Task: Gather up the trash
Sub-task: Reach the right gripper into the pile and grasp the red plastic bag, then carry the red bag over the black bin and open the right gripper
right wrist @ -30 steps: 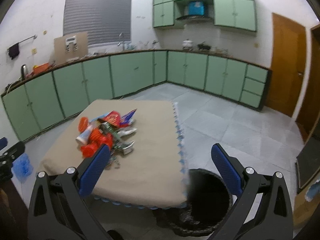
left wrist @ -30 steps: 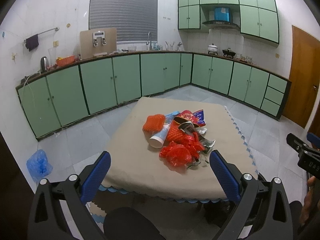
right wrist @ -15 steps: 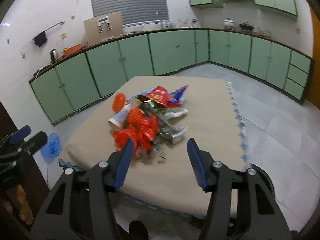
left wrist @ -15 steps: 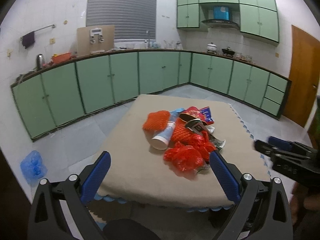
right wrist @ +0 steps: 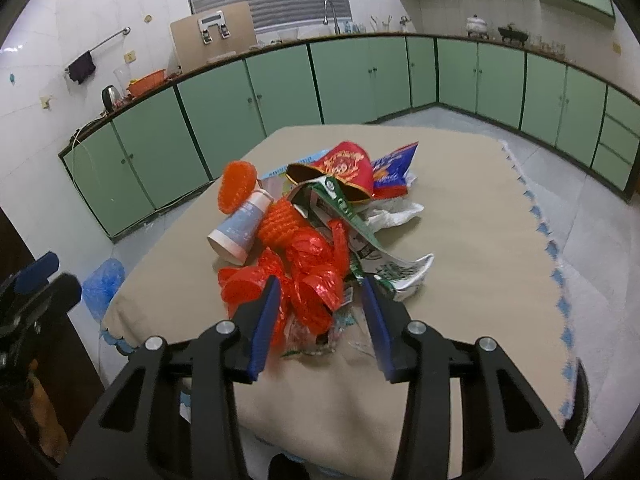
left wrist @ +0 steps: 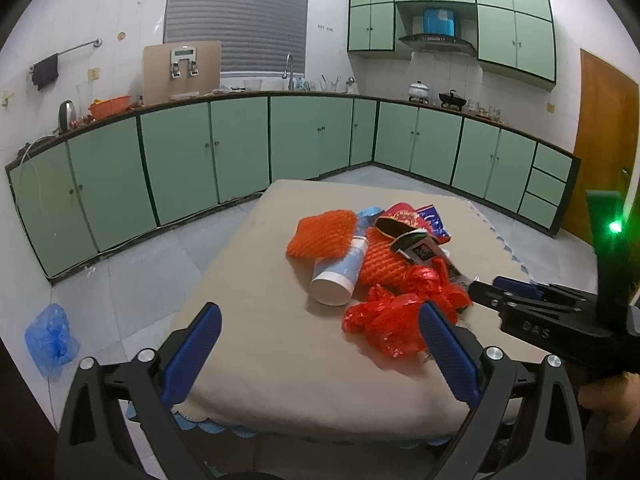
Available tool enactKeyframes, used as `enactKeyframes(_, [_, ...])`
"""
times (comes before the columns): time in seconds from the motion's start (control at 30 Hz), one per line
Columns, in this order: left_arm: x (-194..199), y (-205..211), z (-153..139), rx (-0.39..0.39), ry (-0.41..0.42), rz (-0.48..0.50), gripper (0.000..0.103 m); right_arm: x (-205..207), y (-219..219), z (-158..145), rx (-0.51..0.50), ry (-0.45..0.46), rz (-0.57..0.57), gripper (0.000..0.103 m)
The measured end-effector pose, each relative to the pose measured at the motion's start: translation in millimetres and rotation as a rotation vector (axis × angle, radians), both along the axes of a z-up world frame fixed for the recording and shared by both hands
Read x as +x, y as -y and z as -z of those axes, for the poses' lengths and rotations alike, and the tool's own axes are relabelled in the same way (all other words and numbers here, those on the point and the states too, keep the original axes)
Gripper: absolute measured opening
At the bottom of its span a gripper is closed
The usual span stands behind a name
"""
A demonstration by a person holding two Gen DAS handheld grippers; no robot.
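Note:
A trash pile lies on the beige-clothed table (left wrist: pixel 256 320): a crumpled red plastic bag (right wrist: pixel 308 276), a paper cup (right wrist: pixel 240 232) on its side, orange foam nets (left wrist: pixel 320 234), a red pouch (right wrist: pixel 346 164), a blue wrapper (right wrist: pixel 396 168) and a green-white wrapper (right wrist: pixel 380 266). My right gripper (right wrist: pixel 320 284) hangs over the near edge of the pile. Its jaws are closing, with the red bag between the fingers, which are not seen to press on it. My left gripper (left wrist: pixel 318 310) stands wide open before the table's near edge, holding nothing. The right gripper (left wrist: pixel 496 290) enters the left wrist view from the right.
A dark bin (right wrist: pixel 580 396) stands on the floor by the table's right corner. A blue plastic bag (left wrist: pixel 50 338) lies on the floor to the left. Green cabinets (left wrist: pixel 180 160) line the walls, and a wooden door (left wrist: pixel 604 140) is at the right.
Both grippers have come down and closer to the pile. The right gripper tipped downward over it, and its jaws narrowed from wide open to about the width of the red bag.

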State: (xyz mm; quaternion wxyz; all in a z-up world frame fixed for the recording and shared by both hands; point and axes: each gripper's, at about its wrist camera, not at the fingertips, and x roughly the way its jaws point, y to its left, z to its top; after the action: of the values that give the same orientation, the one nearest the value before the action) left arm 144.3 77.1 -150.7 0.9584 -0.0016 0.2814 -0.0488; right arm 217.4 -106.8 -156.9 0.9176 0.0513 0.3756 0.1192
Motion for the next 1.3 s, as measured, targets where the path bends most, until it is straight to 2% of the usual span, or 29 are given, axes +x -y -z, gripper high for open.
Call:
enactKeyframes(0.37, [23, 1, 26, 0.003, 0.002, 0.043, 0.096, 16, -8, 20, 0.0, -0.033, -0.008, 0.035])
enactKeyframes(0.47, [32, -2, 33, 0.004, -0.005, 0.04, 0.096, 20, -9, 25, -0.006, -0.04, -0.015, 0.026])
enactKeyframes(0.57, [37, -2, 37, 0.01, -0.012, 0.043, 0.096, 22, -10, 27, -0.008, -0.048, -0.027, 0.013])
enactKeyframes(0.7, [39, 3, 42, 0.004, -0.023, 0.062, 0.096, 17, -5, 21, 0.003, -0.03, -0.031, 0.006])
enactKeyframes(0.97, [44, 34, 55, -0.024, -0.052, 0.11, 0.096, -7, 24, -7, 0.043, 0.026, -0.009, 0.005])
enactKeyframes(1.13, [56, 61, 68, -0.032, -0.073, 0.132, 0.096, -23, 54, -19, 0.06, 0.049, 0.044, 0.005])
enactKeyframes(1.3, [70, 80, 87, -0.019, -0.12, 0.14, 0.082, -32, 74, -22, 0.056, 0.056, 0.077, 0.005])
